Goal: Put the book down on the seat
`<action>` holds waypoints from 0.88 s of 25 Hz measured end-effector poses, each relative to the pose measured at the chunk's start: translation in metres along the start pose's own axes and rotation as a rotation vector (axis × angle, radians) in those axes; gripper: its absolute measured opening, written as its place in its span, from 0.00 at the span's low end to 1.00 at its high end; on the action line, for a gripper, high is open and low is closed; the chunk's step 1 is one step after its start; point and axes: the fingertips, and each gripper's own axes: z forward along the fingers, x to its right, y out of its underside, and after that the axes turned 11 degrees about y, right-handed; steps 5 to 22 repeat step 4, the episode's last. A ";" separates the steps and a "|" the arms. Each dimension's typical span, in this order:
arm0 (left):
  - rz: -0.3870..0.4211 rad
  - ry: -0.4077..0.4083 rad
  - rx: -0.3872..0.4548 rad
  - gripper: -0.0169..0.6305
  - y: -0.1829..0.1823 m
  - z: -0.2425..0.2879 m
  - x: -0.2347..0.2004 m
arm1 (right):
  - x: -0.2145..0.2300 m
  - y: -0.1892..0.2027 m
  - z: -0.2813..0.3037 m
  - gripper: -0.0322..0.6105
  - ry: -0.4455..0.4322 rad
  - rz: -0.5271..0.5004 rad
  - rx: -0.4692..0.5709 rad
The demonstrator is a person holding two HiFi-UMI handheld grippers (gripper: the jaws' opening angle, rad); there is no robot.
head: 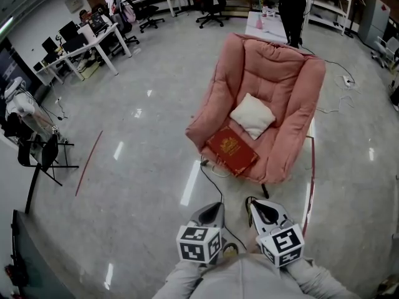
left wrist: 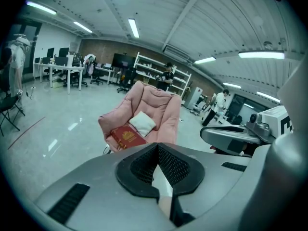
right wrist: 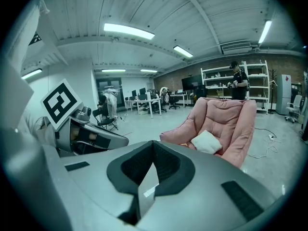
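A red book with a gold emblem lies flat on the front of the pink armchair's seat, just before a white pillow. Both grippers are held low near my body, well short of the chair and touching nothing. My left gripper is shut and empty, and so is my right gripper beside it. In the left gripper view the shut gripper points at the book and pillow. The right gripper view has the gripper aimed at the armchair and pillow.
A black cable runs over the glossy floor from the chair's front towards me. A person stands behind the chair by a white table. Desks with monitors line the far left; a black folding chair and a red floor line are at left.
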 end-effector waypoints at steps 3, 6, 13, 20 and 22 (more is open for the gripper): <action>-0.002 -0.001 0.000 0.04 -0.001 0.000 0.001 | 0.000 -0.001 0.000 0.06 -0.005 0.000 0.000; -0.003 0.000 -0.001 0.04 -0.001 0.000 0.002 | 0.000 -0.001 0.000 0.06 -0.007 0.000 0.000; -0.003 0.000 -0.001 0.04 -0.001 0.000 0.002 | 0.000 -0.001 0.000 0.06 -0.007 0.000 0.000; -0.003 0.000 -0.001 0.04 -0.001 0.000 0.002 | 0.000 -0.001 0.000 0.06 -0.007 0.000 0.000; -0.003 0.000 -0.001 0.04 -0.001 0.000 0.002 | 0.000 -0.001 0.000 0.06 -0.007 0.000 0.000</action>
